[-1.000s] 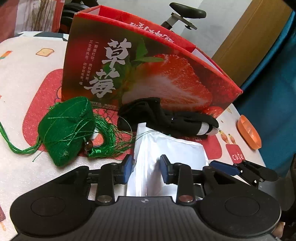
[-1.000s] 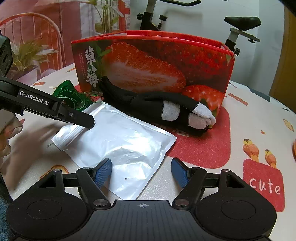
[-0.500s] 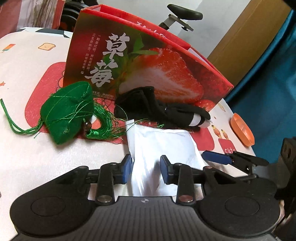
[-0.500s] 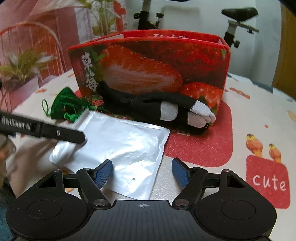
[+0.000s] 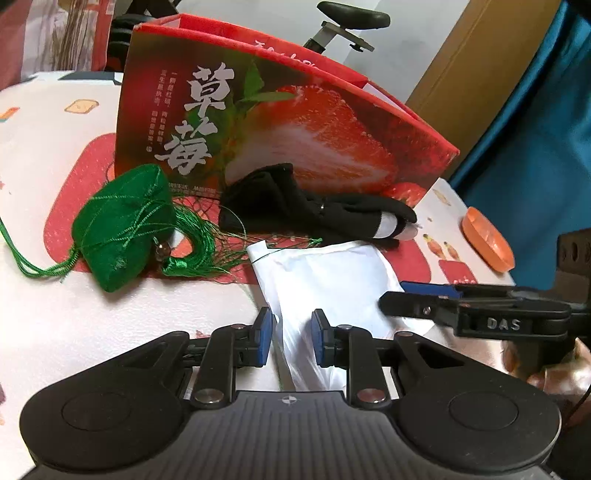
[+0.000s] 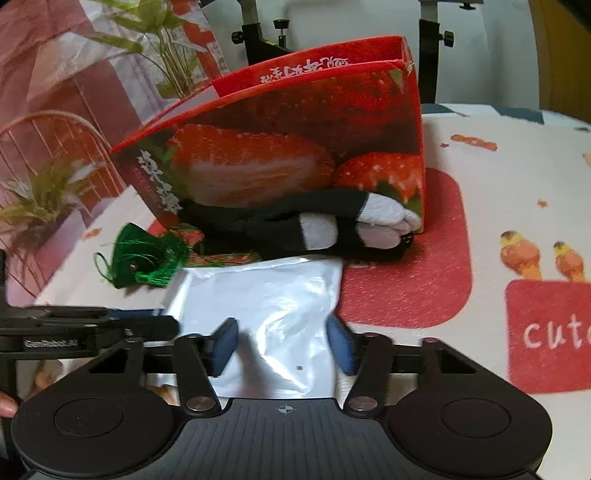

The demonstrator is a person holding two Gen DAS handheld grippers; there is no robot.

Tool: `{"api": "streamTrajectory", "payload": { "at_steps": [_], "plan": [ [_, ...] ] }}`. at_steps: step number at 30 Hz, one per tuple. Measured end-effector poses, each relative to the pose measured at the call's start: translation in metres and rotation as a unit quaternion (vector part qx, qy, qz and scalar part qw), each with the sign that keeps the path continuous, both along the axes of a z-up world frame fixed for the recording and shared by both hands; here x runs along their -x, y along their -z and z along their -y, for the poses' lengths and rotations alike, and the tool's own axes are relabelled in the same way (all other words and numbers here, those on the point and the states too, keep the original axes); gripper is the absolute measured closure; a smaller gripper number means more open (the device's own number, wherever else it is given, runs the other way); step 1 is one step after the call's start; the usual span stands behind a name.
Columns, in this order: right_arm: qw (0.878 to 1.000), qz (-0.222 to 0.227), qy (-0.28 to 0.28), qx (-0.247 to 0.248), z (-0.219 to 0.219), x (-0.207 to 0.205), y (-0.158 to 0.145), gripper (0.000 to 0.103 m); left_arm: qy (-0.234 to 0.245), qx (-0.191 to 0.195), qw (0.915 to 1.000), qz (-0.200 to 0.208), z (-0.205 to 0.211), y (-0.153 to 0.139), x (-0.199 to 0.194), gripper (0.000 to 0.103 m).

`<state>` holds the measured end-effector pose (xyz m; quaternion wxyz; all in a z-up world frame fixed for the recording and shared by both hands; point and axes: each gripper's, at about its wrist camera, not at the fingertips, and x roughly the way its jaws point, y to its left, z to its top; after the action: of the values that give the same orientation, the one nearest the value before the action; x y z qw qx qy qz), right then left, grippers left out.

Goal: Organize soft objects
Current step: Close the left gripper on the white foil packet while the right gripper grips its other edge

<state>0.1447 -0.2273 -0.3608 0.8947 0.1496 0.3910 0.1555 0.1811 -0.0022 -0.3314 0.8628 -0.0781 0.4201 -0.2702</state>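
While both grippers crowd in on the pouch (image 5: 332, 280), it lies flat on the tablecloth (image 5: 110, 325), silver-white and crinkled, nearest of everything. The left gripper (image 5: 291, 341) has its blue pads either side of the pouch's near edge; its jaws have just been closing, and the film runs between them, though whether the pads actually pinch it I cannot tell. The right gripper (image 6: 282, 347) straddles the pouch from its own side, jaws likewise just closing, with the pouch between the fingertips and a sliver of gap visible at each pad, so not yet gripping. In the left view one right finger (image 5: 424, 306) lies over the pouch's right corner.

Just beyond the pouch, touching its far edge, lies the black glove (image 6: 325, 225) with grey-white fingertips, stretched along the foot of the box (image 5: 280, 122). Left of the pouch and beside the glove sits the green sachet (image 5: 125, 225), its tassel (image 5: 199, 254) fanning out toward the pouch's far left corner, a few threads reaching over it.

Behind glove and sachet stands the red strawberry box, open at the top, the glove leaning against its front. Well right of the pouch, at the table's edge, rests an orange dish (image 5: 487, 240). Farther back, an exercise bike (image 5: 351, 18) rises behind the box.
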Motion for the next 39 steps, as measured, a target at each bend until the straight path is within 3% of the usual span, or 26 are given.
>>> {"api": "streamTrajectory", "payload": {
  "at_steps": [2, 5, 18, 22, 36, 39],
  "plan": [
    [1.000, 0.000, 0.003, 0.022, 0.001, -0.001, -0.001, 0.083, -0.005, -0.009, 0.9999, 0.001, -0.001, -0.002, 0.000, 0.078],
    [0.999, -0.004, 0.014, 0.029, 0.005, -0.002, 0.001, 0.090, -0.007, -0.016, 0.9998, 0.002, 0.000, -0.003, 0.000, 0.078],
    [1.000, -0.006, 0.007, 0.023, 0.002, -0.001, 0.001, 0.091, -0.024, -0.043, 0.9988, 0.003, 0.000, -0.006, -0.003, 0.078],
    [1.000, -0.004, 0.011, 0.019, 0.006, -0.003, -0.001, 0.081, -0.025, -0.042, 0.9988, 0.001, -0.001, -0.005, -0.003, 0.078],
    [1.000, 0.006, 0.021, 0.008, 0.006, -0.010, 0.003, 0.078, -0.026, -0.040, 0.9989, 0.000, -0.001, -0.005, -0.003, 0.079],
    [1.000, 0.007, 0.026, -0.001, 0.004, -0.011, 0.004, 0.071, -0.024, -0.025, 0.9994, -0.009, -0.001, -0.004, -0.005, 0.079]
  ]
}}
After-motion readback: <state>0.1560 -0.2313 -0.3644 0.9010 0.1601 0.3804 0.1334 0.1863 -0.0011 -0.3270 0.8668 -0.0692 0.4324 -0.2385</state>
